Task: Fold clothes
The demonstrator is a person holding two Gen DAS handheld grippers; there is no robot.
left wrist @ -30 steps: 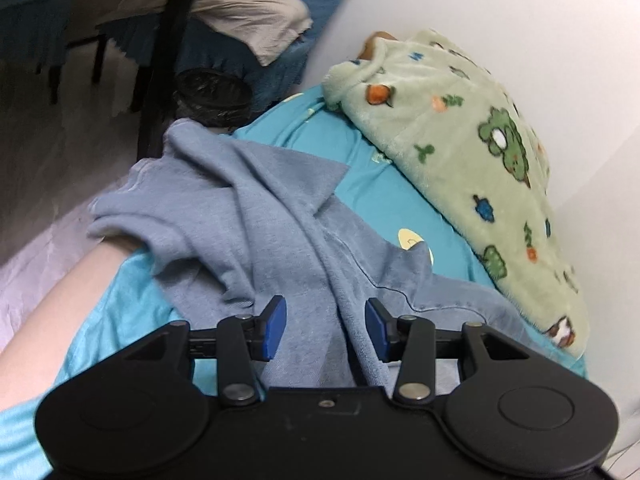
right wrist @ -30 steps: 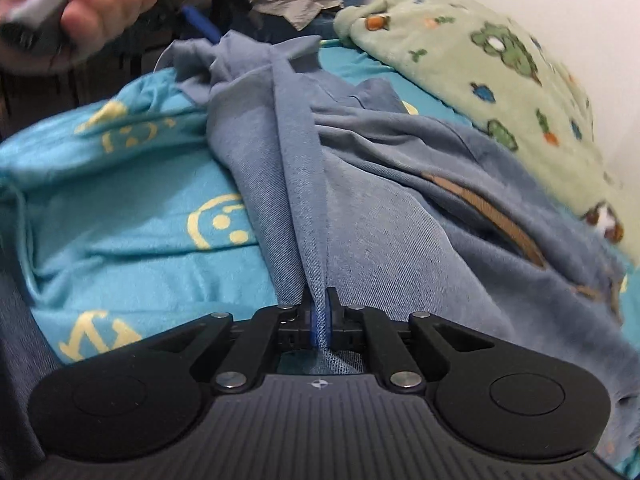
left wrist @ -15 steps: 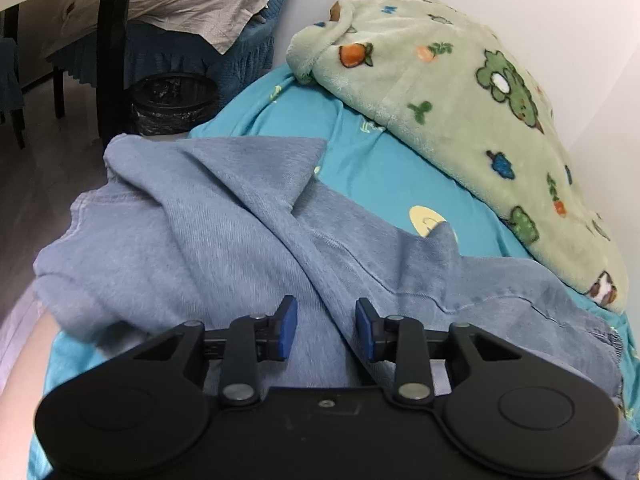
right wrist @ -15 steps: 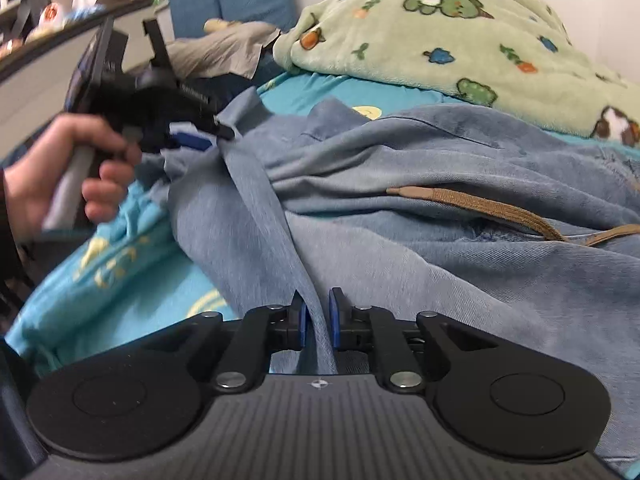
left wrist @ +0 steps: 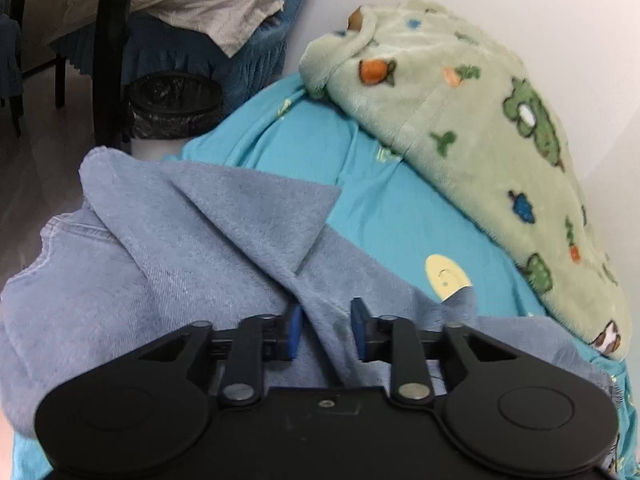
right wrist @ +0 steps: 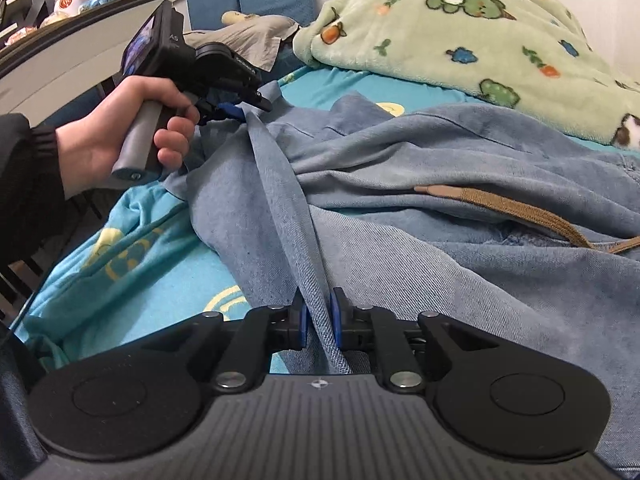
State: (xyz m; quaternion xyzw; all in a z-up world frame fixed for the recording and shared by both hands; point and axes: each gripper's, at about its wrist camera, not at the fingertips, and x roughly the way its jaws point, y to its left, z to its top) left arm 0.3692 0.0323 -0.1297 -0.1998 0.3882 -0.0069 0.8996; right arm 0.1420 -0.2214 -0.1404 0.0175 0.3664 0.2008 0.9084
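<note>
A blue denim garment (left wrist: 192,248) lies crumpled on a turquoise bed sheet (left wrist: 384,184); it also shows in the right wrist view (right wrist: 420,216), with a brown drawstring (right wrist: 504,208). My left gripper (left wrist: 325,332) has its jaws partly open around a raised fold of the denim. In the right wrist view the left gripper (right wrist: 236,110) holds up the far end of a taut denim edge. My right gripper (right wrist: 318,318) is shut on the near end of that edge, with a small gap between the pads (right wrist: 337,320).
A green fleece blanket (left wrist: 472,120) with cartoon prints lies along the white wall. A black bin (left wrist: 172,104), a dark table leg (left wrist: 112,52) and a draped blue chair (left wrist: 192,20) stand past the bed's far end. A desk edge (right wrist: 80,28) runs at left.
The left gripper's jaws have narrowed around the denim fold. The right gripper's jaws have parted slightly while still holding the edge. The fabric between them has been pulled straighter.
</note>
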